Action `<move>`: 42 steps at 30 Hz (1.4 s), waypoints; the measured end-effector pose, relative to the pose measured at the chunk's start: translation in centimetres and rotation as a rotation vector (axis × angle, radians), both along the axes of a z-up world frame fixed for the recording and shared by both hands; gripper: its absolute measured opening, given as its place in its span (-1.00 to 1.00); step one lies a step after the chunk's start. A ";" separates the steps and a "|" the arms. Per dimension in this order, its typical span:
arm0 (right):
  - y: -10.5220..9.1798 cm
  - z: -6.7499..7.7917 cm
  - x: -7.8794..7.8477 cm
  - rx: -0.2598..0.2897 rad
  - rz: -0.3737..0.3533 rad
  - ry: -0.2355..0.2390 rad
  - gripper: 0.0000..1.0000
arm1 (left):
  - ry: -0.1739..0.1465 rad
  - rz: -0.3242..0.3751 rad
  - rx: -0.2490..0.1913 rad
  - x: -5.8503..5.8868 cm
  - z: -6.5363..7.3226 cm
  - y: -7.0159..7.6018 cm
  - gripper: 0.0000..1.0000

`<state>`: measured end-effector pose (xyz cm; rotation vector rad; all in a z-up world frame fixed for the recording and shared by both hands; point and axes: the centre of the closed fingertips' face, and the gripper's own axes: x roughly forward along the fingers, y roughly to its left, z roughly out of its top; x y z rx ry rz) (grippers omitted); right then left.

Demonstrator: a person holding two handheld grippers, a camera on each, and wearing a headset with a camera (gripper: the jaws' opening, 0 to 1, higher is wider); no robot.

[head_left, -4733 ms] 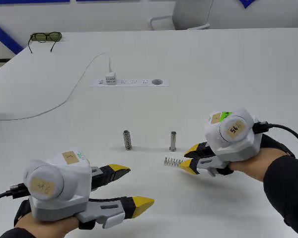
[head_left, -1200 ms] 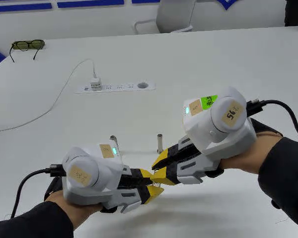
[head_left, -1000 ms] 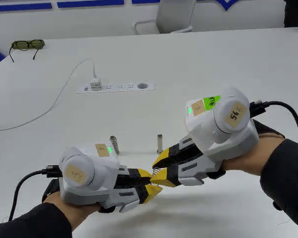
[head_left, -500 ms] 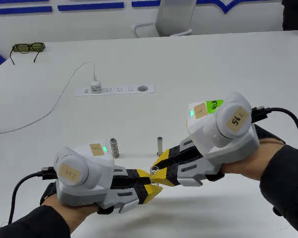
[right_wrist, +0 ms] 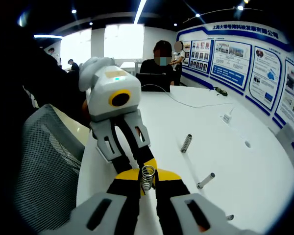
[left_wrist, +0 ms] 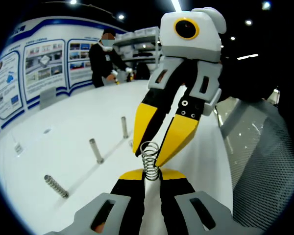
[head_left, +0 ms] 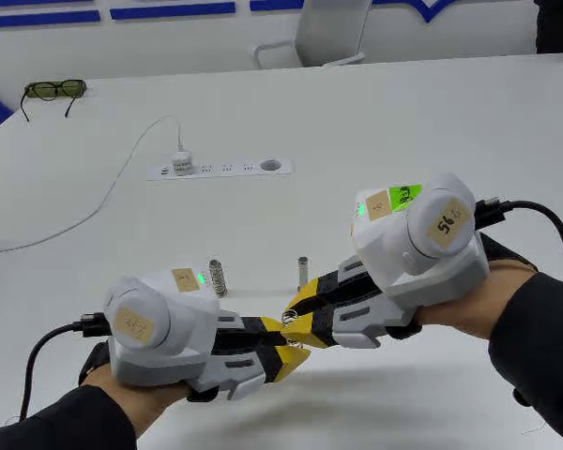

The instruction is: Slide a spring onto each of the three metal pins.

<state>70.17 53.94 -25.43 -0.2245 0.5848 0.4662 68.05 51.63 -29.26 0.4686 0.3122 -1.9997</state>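
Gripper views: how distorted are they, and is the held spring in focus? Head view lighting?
Left gripper view: strong fisheye bend curving the table, spring sharp. Right gripper view: same bend, ceiling lights flare, spring sharp. Head view: even light, soft shadows on the table, no blur.

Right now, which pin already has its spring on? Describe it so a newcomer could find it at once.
On the white table, look nearer than the power strip, just beyond the left tool. The finished pin is the leftmost upright pin in the head view, wrapped in spring coils, whereas the bare pin to its right is smooth metal.
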 end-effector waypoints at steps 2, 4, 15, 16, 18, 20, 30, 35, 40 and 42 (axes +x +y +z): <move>-0.1 0.0 0.1 0.000 0.000 0.000 -0.76 | 0.002 0.003 0.003 0.1 -0.1 0.0 -0.79; -0.1 -0.1 0.1 0.001 0.000 0.000 -0.76 | 0.006 0.004 0.005 0.1 -0.1 0.0 -0.79; -0.1 -0.2 0.3 0.006 -0.001 0.001 -0.75 | 0.021 0.009 0.018 0.0 -0.2 0.1 -0.79; -0.1 -0.1 0.2 0.009 -0.003 0.001 -0.76 | 0.022 0.010 0.018 0.0 -0.2 0.0 -0.79; -0.2 -0.1 0.2 0.011 -0.010 0.004 -0.76 | 0.020 0.011 0.014 0.1 -0.1 0.0 -0.79; -0.2 0.0 0.3 0.015 -0.018 0.003 -0.76 | 0.006 0.018 0.003 0.3 -0.1 -0.2 -0.79; -0.6 0.5 0.4 0.028 -0.036 -0.005 -0.77 | -0.017 0.029 -0.040 0.6 0.4 -0.6 -0.56; -1.0 0.6 0.5 0.025 -0.048 -0.009 -0.77 | -0.004 0.049 -0.046 0.9 0.4 -0.5 -0.38; -1.8 0.9 0.5 0.022 -0.071 -0.015 -0.77 | 0.007 0.076 -0.049 1.5 0.3 -0.2 -0.26; -2.1 1.1 0.5 0.022 -0.080 -0.017 -0.77 | 0.013 0.091 -0.047 1.8 0.1 -0.1 -0.14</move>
